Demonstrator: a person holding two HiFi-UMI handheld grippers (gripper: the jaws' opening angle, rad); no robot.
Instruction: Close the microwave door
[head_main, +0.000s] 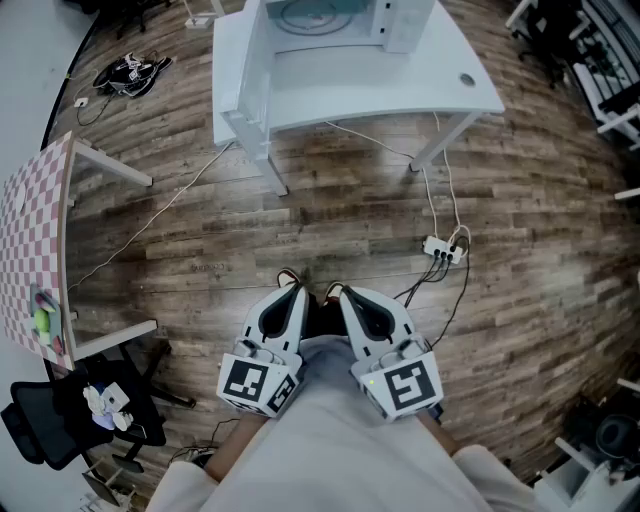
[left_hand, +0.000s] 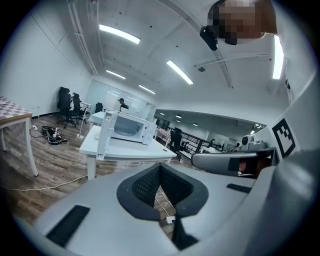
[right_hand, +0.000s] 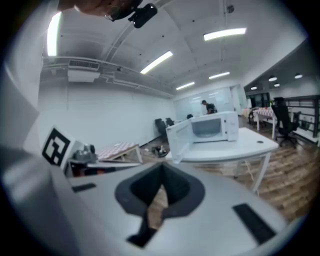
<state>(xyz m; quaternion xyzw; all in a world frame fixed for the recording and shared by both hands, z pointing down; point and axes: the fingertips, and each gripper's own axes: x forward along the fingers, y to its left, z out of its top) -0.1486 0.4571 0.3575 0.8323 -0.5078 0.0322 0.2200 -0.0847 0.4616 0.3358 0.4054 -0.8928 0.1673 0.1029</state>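
Observation:
The white microwave (head_main: 330, 20) stands on a white table (head_main: 440, 90) at the top of the head view. Its door (head_main: 245, 90) hangs open to the left. In the left gripper view the microwave (left_hand: 129, 128) is far off, with its door (left_hand: 105, 134) swung out. The right gripper view shows the microwave (right_hand: 214, 127) and its open door (right_hand: 179, 140) too. My left gripper (head_main: 291, 289) and right gripper (head_main: 339, 292) are held side by side close to my body, well short of the table. Both are shut with nothing between the jaws.
A pink checkered table (head_main: 30, 230) stands at the left. A power strip (head_main: 443, 250) with cables lies on the wooden floor between me and the white table. A black office chair (head_main: 50, 425) is at the lower left, more chairs (head_main: 560, 40) at the upper right.

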